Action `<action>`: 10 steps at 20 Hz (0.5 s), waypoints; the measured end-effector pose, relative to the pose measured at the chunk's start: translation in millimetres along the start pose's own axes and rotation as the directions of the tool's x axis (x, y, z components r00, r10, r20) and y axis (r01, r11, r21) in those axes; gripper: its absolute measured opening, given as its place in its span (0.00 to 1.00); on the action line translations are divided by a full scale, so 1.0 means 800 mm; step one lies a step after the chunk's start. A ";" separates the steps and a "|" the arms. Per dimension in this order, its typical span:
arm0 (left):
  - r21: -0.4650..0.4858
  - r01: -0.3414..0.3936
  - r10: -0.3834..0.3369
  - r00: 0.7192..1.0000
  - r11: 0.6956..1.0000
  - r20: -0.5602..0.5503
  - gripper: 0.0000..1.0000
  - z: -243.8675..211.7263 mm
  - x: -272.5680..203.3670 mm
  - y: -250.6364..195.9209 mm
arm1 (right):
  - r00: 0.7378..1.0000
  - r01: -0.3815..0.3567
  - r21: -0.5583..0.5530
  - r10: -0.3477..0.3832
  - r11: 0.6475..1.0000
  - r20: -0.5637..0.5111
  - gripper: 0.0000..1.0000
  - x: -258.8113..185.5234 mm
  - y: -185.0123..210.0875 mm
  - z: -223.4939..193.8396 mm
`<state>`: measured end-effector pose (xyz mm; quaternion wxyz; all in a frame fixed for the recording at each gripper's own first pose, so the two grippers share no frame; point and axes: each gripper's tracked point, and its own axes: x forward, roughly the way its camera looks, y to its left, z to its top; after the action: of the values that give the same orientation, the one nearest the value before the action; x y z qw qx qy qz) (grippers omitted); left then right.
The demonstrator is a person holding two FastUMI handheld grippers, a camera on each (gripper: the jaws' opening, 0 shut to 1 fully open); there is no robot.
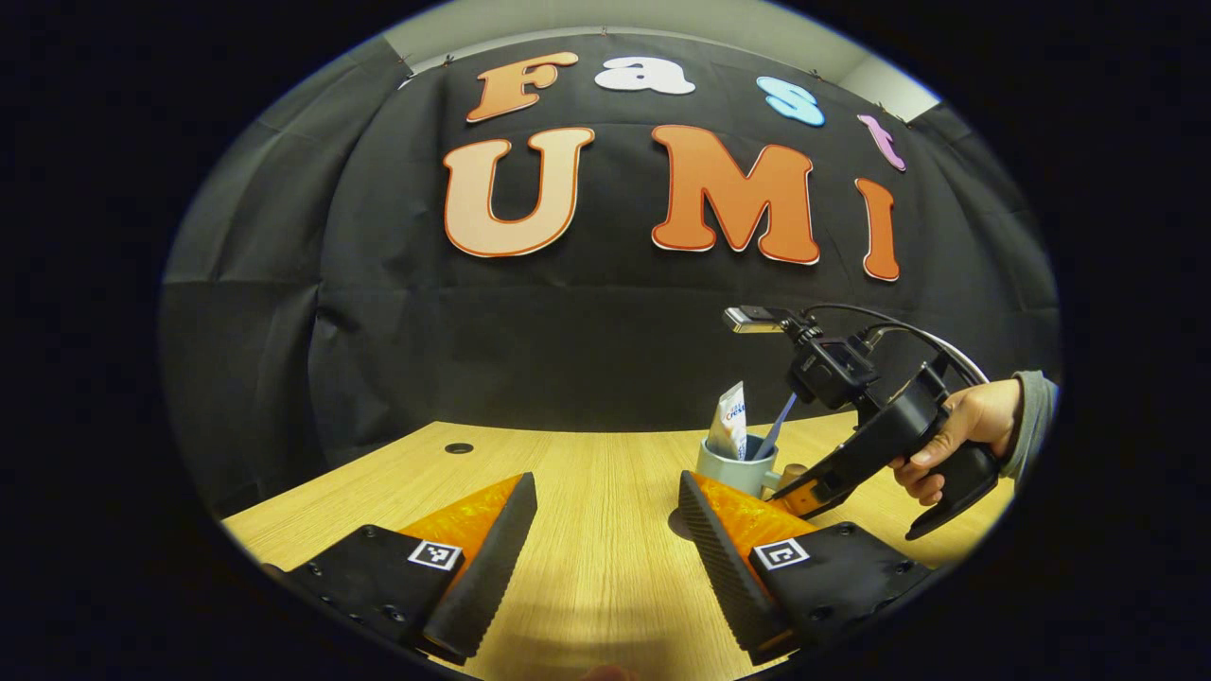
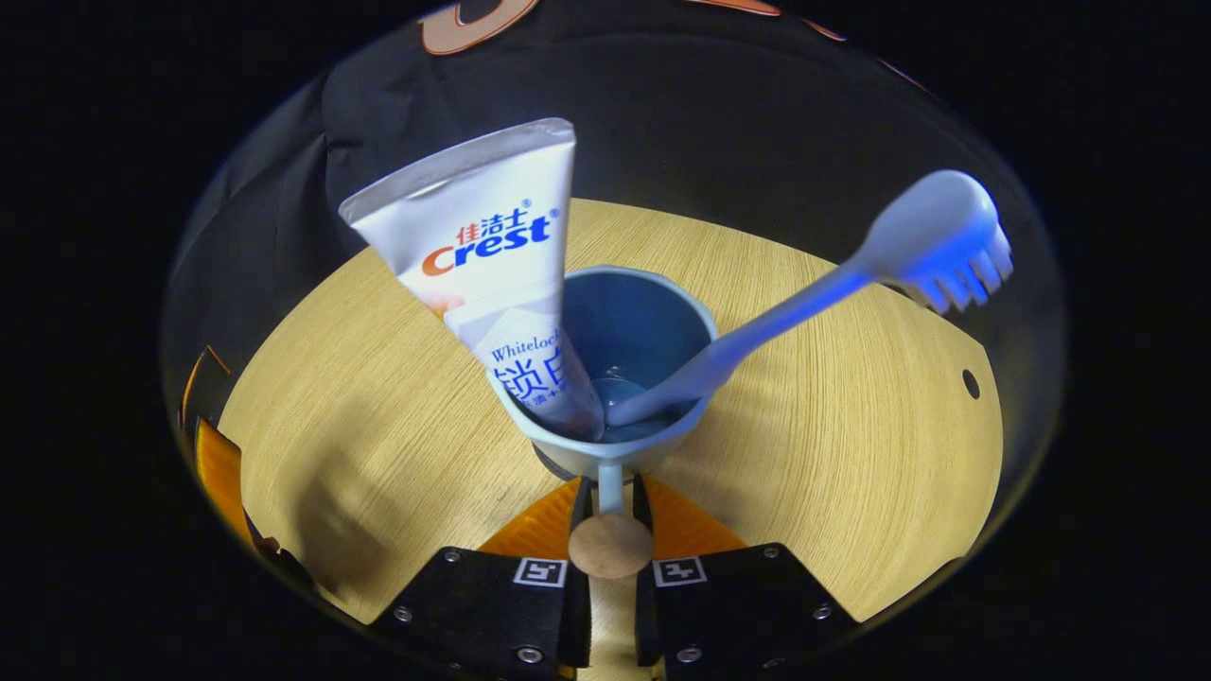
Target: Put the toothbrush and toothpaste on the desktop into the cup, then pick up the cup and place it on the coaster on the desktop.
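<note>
**Wooden desktop, one cup holding both items, gripped by its handle**

Pale wood desktop point(image 2: 378, 454) is filling the lower part of both views, with black cloth hanging behind it as the booth wall.

Nearest in the left gripper view, the left gripper point(image 1: 605, 515) is hovering over bare wood with its two black-and-orange fingers spread wide apart, pinching nothing. Beyond its right-hand finger, one blue-grey cup point(image 1: 736, 465) is sitting on the desktop, and one hand point(image 1: 956, 440) in a grey sleeve is holding the right gripper point(image 1: 790, 492) against the cup's side.

Nearest in the right gripper view, the right gripper point(image 2: 610, 501) is pressing its two fingers together on the cup handle point(image 2: 610, 487), which is ending in a round wooden knob point(image 2: 610, 546). Just past the fingertips, the cup point(image 2: 624, 378) is opening toward the camera. Inside it, one toothpaste point(image 2: 492, 284) tube is leaning to the left, cap end down, and one pale blue toothbrush point(image 2: 814, 293) is leaning to the right, bristles up. Farther off, one small dark hole point(image 2: 971, 383) is showing in the desktop.
</note>
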<state>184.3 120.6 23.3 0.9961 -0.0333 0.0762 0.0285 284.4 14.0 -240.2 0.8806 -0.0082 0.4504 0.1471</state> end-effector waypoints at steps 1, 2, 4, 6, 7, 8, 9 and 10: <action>-0.002 -0.003 0.003 1.000 1.000 -0.002 0.96 -0.001 0.000 0.001 | 1.000 -0.003 0.001 0.003 1.000 -0.002 0.18 0.000 0.001 0.001; -0.002 -0.006 0.006 1.000 1.000 -0.005 0.96 -0.002 -0.002 0.001 | 1.000 -0.003 0.003 0.003 1.000 -0.002 0.19 -0.001 0.003 0.000; -0.004 -0.007 0.007 1.000 1.000 -0.007 0.96 -0.003 -0.002 0.003 | 1.000 -0.003 0.001 0.003 1.000 -0.002 0.19 0.000 0.002 -0.001; -0.006 -0.009 0.009 1.000 1.000 -0.009 0.96 -0.005 -0.002 0.004 | 1.000 -0.009 0.005 0.009 1.000 -0.013 0.18 0.000 0.004 -0.002; -0.006 -0.011 0.011 1.000 1.000 -0.012 0.96 -0.006 -0.001 0.004 | 1.000 -0.014 0.008 0.014 1.000 -0.018 0.18 -0.003 0.003 -0.002; -0.007 -0.012 0.011 1.000 1.000 -0.014 0.96 -0.007 -0.002 0.004 | 1.000 -0.017 0.014 0.017 1.000 -0.017 0.20 0.003 0.002 -0.002; -0.010 -0.011 0.011 1.000 1.000 -0.015 0.96 -0.007 -0.001 0.002 | 1.000 -0.022 0.021 0.023 1.000 -0.016 0.20 -0.002 0.003 -0.002; -0.013 -0.011 0.011 1.000 1.000 -0.019 0.96 -0.010 -0.001 0.002 | 0.999 -0.031 0.028 0.031 0.999 -0.006 0.24 -0.007 0.004 -0.005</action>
<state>182.2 121.8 15.3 0.9950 -0.0396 0.0854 0.0340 277.6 14.8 -237.8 0.8767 0.0105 0.4556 0.1543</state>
